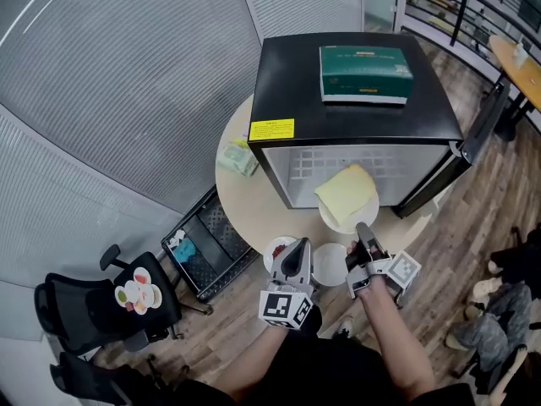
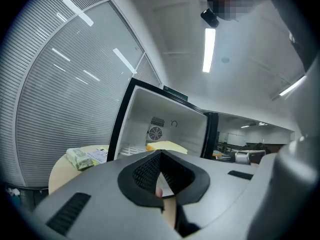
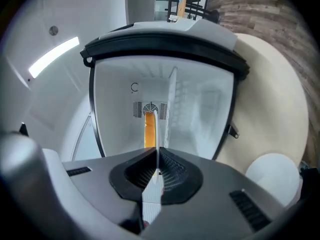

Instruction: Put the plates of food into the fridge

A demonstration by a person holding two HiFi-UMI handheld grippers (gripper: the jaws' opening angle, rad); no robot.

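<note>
Right gripper [image 1: 362, 227] clamped on the plate [image 1: 334, 220] rim, at the fridge [image 1: 287, 83] mouth.
The plate juts straight ahead of our jaws, with the fridge just beyond. We judge it stiff, slick and breakable, and its soft yellow food [image 1: 345, 194] lies loose, so we grip the rim and keep it level. The left gripper [image 1: 297, 245] jaws are together, empty.

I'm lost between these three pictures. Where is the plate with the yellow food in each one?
Head view: the plate of yellow food sits just right of centre, at the open fridge's mouth.
Left gripper view: low centre, before the fridge.
Right gripper view: centre, edge-on, gripped by the right claw.
Shared landmark: the fridge's white inside.
</note>
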